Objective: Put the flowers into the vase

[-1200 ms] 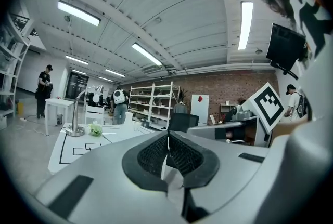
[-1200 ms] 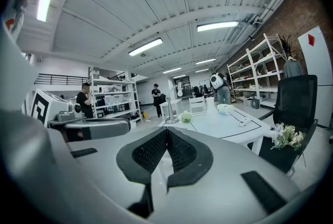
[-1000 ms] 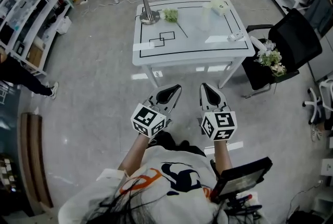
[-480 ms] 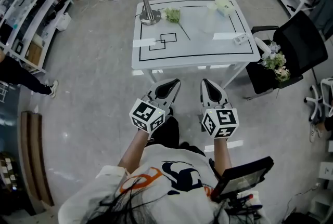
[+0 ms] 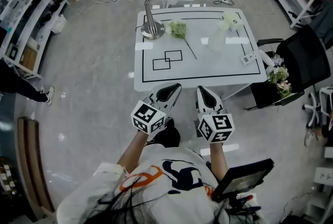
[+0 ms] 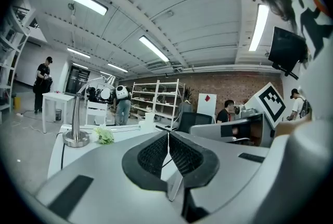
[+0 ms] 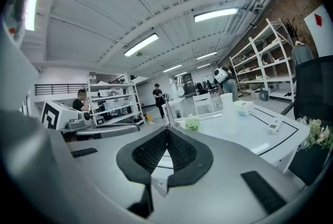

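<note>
A pale green flower [image 5: 179, 29] with a long stem lies on the white table [image 5: 156, 78], beside the lamp base. A clear vase [image 5: 218, 38] stands to its right on the same table. My left gripper [image 5: 175, 87] and right gripper [image 5: 200, 91] hover side by side at the table's near edge, both shut and empty. In the left gripper view the flower [image 6: 105, 135] lies ahead by the lamp, past the closed left gripper [image 6: 167, 134]. In the right gripper view the vase [image 7: 227, 108] and the flower [image 7: 192, 123] stand beyond the closed right gripper [image 7: 166, 130].
A silver desk lamp [image 5: 152, 28] stands at the table's back left. A white box [image 5: 233, 20] and a small white device [image 5: 250, 58] lie on the right side. A black chair [image 5: 304, 64] with a flower bunch [image 5: 280, 76] stands right of the table. Shelves line both sides.
Both grippers and the person have come closer to the table, which now lies right in front of the jaws. The jaws have stayed shut.
</note>
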Tool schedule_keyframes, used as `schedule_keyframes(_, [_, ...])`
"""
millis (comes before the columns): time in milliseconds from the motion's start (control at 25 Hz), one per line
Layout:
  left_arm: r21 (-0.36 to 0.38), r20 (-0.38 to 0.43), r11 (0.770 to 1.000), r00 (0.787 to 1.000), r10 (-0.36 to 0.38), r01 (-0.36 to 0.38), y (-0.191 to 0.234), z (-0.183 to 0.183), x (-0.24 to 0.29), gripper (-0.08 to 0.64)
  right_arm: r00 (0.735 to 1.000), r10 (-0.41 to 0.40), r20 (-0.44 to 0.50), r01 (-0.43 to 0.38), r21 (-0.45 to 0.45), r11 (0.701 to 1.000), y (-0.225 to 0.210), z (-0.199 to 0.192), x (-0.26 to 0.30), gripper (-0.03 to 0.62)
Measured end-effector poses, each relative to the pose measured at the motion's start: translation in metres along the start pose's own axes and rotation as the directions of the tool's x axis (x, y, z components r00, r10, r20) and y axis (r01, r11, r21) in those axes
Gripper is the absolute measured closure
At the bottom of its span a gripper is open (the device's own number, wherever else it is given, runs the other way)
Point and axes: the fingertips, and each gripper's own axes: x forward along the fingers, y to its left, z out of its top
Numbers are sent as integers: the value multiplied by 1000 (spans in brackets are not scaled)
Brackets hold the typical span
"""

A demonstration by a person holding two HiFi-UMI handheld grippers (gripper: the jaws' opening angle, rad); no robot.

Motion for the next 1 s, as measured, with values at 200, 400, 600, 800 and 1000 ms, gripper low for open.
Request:
schedule_keyframes(200, [-5,-11,1000,1000,-27,27,46,1,17,549,1000,-13,3,13,9,1000,-4,11,53,578])
schedule_keyframes(400, [-19,-19,998,998,-54,54,86,0,28,549,999,-33,-7,33,6,999,-3,17,96,578])
schedule_keyframes(600, [-59,-9,997,998,-57,56,118,2,39,549,998,-51,-28,51,18,999,-1,17,122,578])
schedule_keyframes(800, [-68,-10,995,997,-72,71,133,0,49,549,997,-58,-54,59,19,998,-2,14,140,578])
schedule_keyframes(1000, [-80,-29,995,997,-67,64,146,-8,52,549,996,-55,-72,57,31,998,-5,13,158,578])
